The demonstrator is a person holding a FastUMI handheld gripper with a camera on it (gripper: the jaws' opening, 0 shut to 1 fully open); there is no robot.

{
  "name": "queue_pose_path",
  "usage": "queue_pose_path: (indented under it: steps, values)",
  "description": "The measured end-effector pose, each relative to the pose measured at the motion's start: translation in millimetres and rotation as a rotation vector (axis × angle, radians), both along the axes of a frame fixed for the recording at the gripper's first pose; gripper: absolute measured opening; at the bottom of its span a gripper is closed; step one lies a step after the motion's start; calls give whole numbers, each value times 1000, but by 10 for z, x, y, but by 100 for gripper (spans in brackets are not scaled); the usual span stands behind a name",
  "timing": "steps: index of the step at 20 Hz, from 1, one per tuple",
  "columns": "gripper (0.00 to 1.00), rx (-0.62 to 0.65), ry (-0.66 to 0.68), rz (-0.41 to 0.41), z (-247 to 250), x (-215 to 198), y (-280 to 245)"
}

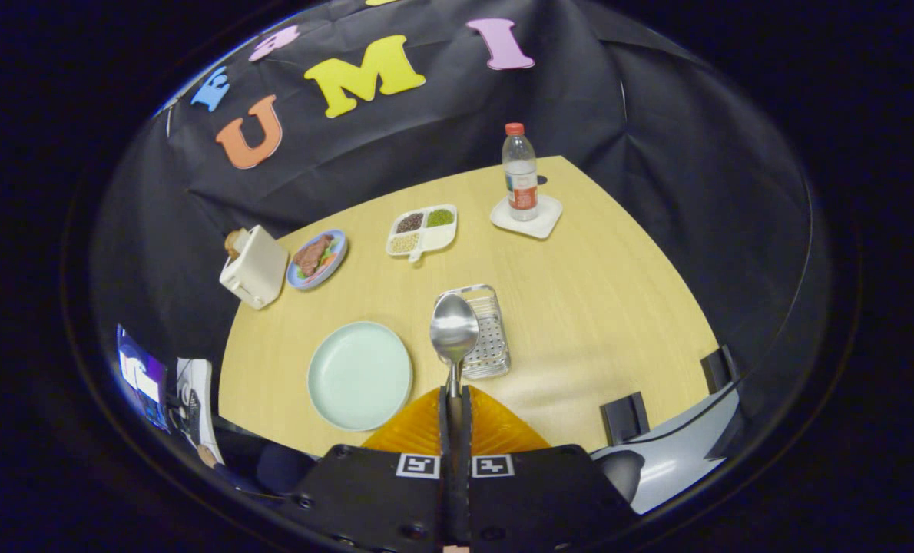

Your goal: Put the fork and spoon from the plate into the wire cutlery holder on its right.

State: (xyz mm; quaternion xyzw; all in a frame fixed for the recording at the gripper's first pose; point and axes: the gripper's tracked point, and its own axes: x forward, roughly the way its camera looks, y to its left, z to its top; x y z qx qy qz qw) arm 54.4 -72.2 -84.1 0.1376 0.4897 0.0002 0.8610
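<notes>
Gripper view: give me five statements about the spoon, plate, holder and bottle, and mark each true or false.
1. The gripper is shut on the spoon, both fingers pressing its handle. True.
2. The spoon's bowl points back toward the gripper. False: the bowl points away, beyond the fingertips, and overlaps the wire cutlery holder in the gripper view.
3. The fork still lies on the plate. False: the plate's surface is bare.
4. The wire cutlery holder sits beside the plate on the table. True.
5. The bottle lies on its side. False: it stands upright on a white coaster.
</notes>
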Motion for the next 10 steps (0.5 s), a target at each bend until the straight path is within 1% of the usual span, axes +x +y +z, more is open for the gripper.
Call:
queue_pose_path:
  steps: [5,10]
  values:
    - [1,3,50,-3,-87,75,-40]
    - [1,1,80,-23,-123,123,-56]
